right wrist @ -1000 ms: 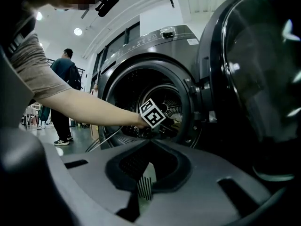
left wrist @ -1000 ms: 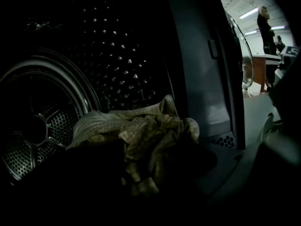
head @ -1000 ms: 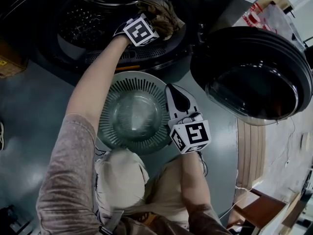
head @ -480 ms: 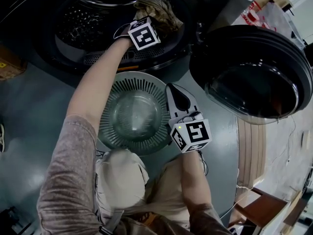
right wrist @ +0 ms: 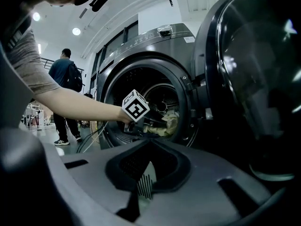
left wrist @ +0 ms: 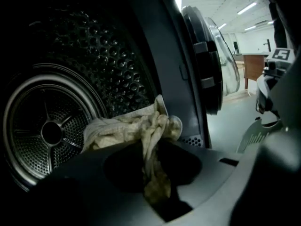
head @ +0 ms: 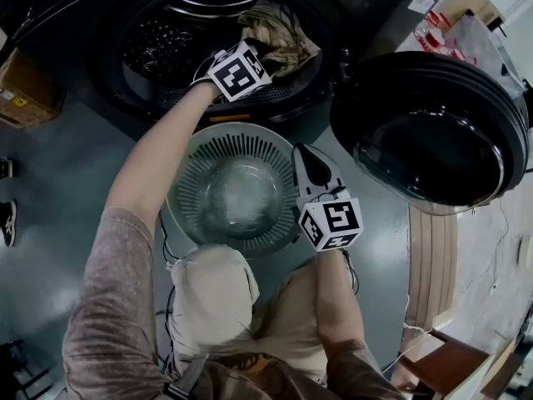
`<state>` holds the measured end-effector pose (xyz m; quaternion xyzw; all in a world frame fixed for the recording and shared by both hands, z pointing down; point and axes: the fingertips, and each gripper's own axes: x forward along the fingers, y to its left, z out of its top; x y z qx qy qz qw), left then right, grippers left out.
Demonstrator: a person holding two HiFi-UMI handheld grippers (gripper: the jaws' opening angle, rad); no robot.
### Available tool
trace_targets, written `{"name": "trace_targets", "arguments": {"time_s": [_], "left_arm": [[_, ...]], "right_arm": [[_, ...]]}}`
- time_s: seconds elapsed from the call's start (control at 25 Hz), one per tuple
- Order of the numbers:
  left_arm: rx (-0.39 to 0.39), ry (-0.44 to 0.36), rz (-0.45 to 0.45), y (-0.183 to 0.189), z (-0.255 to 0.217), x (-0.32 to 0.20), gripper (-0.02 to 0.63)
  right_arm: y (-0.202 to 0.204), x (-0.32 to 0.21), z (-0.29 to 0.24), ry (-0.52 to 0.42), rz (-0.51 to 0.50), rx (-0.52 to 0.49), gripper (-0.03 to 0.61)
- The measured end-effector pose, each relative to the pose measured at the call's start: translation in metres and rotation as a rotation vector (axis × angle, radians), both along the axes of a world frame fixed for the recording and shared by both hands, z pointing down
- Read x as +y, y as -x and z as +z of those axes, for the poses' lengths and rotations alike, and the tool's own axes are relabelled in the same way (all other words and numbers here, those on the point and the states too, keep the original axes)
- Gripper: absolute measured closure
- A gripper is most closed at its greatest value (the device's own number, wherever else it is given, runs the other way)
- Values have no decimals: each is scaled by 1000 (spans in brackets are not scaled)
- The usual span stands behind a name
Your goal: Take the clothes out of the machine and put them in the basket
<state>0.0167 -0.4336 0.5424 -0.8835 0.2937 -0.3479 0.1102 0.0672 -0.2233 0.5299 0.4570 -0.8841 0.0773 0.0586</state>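
Left gripper jaws closing narrow, pinching beige cloth; cloth lying crumpled at drum mouth, one fold trailing down between jaws; right gripper jaws sitting together, holding nothing, hovering by basket rim.

Is lit by long strip lights and round ceiling lamps on a white ceiling, has a glossy grey floor, a cardboard box at the head view's left edge, a brown wooden desk by a far white wall, and a bystander with a backpack.
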Motion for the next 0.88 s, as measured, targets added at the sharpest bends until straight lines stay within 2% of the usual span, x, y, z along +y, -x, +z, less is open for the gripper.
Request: {"name": "trace_targets", "arguments": {"time_s": [0.16, 0.32, 0.48, 0.72, 0.88], "left_arm": [[42, -14, -2, 12, -22, 27, 520], [89, 11, -36, 25, -34, 57, 520], [113, 20, -29, 30, -45, 94, 520], [189, 66, -35, 39, -52, 156, 520], [203, 110, -19, 41, -48, 200, 520]], "right_arm": [[-6, 0, -1, -3, 9, -15, 580], [-8, 1, -5, -11, 13, -28, 580], [-11, 6, -9, -21, 15, -35, 580], [-19, 10, -12, -33, 28, -39, 580], [-26, 12, -14, -29, 47, -61, 580]]}}
